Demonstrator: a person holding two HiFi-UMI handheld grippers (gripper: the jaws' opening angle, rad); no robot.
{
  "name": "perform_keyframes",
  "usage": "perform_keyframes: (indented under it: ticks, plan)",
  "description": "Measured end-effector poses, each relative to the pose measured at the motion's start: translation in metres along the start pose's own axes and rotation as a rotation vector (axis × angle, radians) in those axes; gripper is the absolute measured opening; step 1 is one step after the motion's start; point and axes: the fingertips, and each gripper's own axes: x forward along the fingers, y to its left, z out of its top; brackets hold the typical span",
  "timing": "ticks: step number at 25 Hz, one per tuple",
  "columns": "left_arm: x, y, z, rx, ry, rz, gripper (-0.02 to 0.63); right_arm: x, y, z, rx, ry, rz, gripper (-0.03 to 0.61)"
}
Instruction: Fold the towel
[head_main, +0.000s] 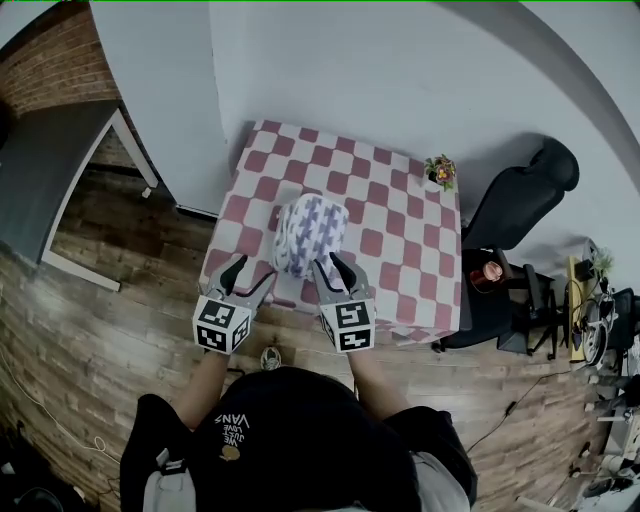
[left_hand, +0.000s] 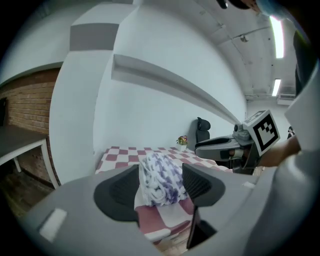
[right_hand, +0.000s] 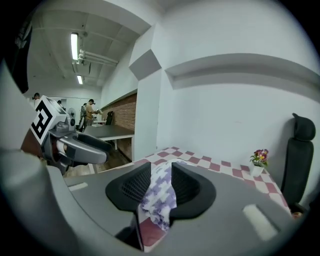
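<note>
A white towel with a purple pattern (head_main: 310, 235) lies as a folded bundle on the red-and-white checked table (head_main: 400, 230), toward its near side. My left gripper (head_main: 250, 272) hovers open at the table's near edge, left of the towel, touching nothing. My right gripper (head_main: 332, 268) hangs just before the towel's near right corner, jaws partly apart and empty. In the left gripper view the towel (left_hand: 160, 177) shows beyond the wide gap of the left gripper (left_hand: 160, 189). In the right gripper view the towel (right_hand: 161, 192) shows through the narrower gap of the right gripper (right_hand: 161, 187).
A small flower pot (head_main: 440, 172) stands at the table's far right corner. A black office chair (head_main: 520, 200) is to the right of the table, and a grey desk (head_main: 50, 170) stands at the left by a brick wall. The white wall runs behind the table.
</note>
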Motion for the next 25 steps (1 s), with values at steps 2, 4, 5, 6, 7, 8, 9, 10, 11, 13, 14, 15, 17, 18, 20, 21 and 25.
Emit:
perform_keyframes:
  ticks: [2,4,5,6,7,8,9,10,11,13,14,15,17,18,20,21,25]
  plan:
    - [-0.001,-0.017,0.007,0.012,-0.021,0.011,0.271,-0.017,-0.01,0.001,0.004,-0.018,-0.012,0.088]
    - [-0.003,-0.036,0.012,0.019,-0.036,0.018,0.231,-0.035,-0.02,0.002,0.011,-0.038,-0.017,0.016]
    - [-0.005,-0.045,0.013,0.026,-0.043,0.024,0.205,-0.044,-0.024,0.003,0.016,-0.049,-0.014,0.006]
    - [-0.007,-0.054,0.013,0.035,-0.051,0.034,0.18,-0.053,-0.027,0.002,0.024,-0.058,-0.01,0.006]
    - [-0.01,-0.062,0.014,0.045,-0.059,0.047,0.153,-0.061,-0.031,0.002,0.033,-0.066,-0.004,0.006]
    - [-0.013,-0.069,0.014,0.051,-0.069,0.06,0.123,-0.069,-0.034,0.001,0.042,-0.074,0.002,0.006]
    - [-0.016,-0.077,0.014,0.054,-0.082,0.072,0.091,-0.077,-0.037,-0.001,0.051,-0.079,0.01,0.006]
    - [-0.02,-0.086,0.013,0.056,-0.095,0.082,0.053,-0.086,-0.039,-0.003,0.057,-0.083,0.018,0.006]
    - [-0.025,-0.094,0.012,0.058,-0.106,0.092,0.026,-0.095,-0.04,-0.006,0.062,-0.086,0.025,0.006]
    - [-0.035,-0.109,0.008,0.066,-0.114,0.112,0.008,-0.112,-0.041,-0.012,0.072,-0.09,0.041,0.006]
    - [-0.039,-0.115,0.006,0.07,-0.113,0.123,0.004,-0.119,-0.041,-0.015,0.076,-0.092,0.05,0.006]
    - [-0.043,-0.121,0.004,0.072,-0.112,0.133,0.003,-0.126,-0.041,-0.018,0.08,-0.093,0.06,0.006]
    - [-0.051,-0.134,-0.001,0.071,-0.112,0.152,0.002,-0.14,-0.039,-0.026,0.089,-0.094,0.081,0.006]
    - [-0.055,-0.14,-0.004,0.069,-0.111,0.16,0.003,-0.147,-0.038,-0.03,0.093,-0.093,0.091,0.006]
    - [-0.062,-0.152,-0.01,0.069,-0.11,0.173,0.003,-0.158,-0.038,-0.038,0.093,-0.088,0.105,0.006]
    - [-0.065,-0.158,-0.013,0.072,-0.109,0.18,0.002,-0.163,-0.038,-0.042,0.092,-0.086,0.11,0.005]
    - [-0.073,-0.181,-0.024,0.079,-0.101,0.198,0.002,-0.183,-0.041,-0.058,0.091,-0.073,0.122,0.005]
